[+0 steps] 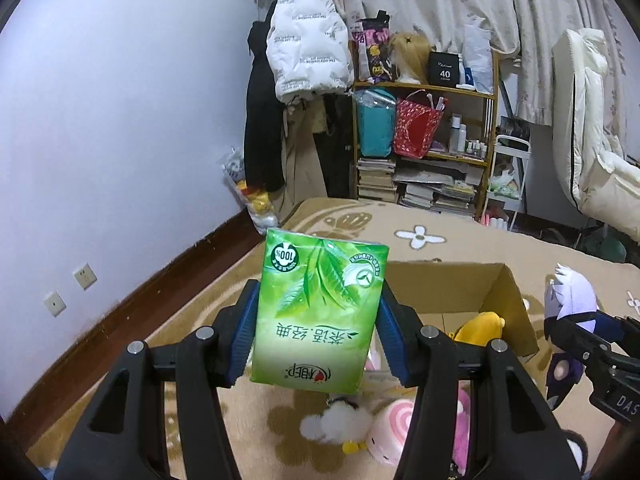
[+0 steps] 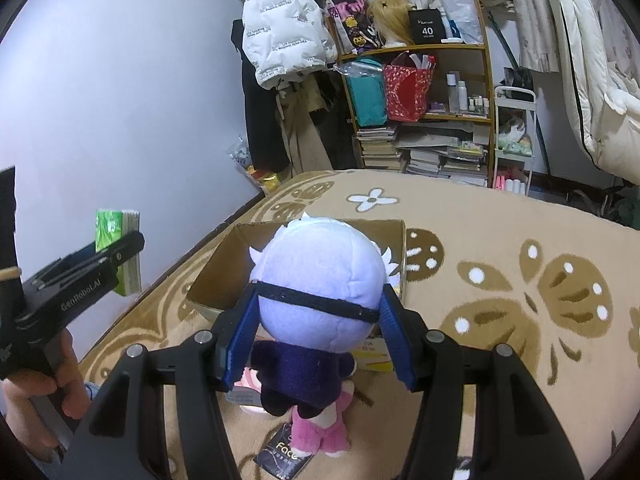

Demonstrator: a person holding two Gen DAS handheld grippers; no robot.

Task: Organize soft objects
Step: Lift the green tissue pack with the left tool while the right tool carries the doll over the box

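Tissues, one green pack, are sitting clamped in the left gripper above the blanket. One white-haired doll is hanging squeezed in the right gripper over one open cardboard box.

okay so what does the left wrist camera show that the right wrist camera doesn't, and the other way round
Only the left wrist view shows the printed front of the green tissue pack clamped in the left gripper, a yellow plush inside the cardboard box, and a white fluffy toy on the blanket. Only the right wrist view shows the hand holding the left gripper, and the back of the white-haired doll clamped in the right gripper. Both show the box, pack, doll, shelf and white jacket.
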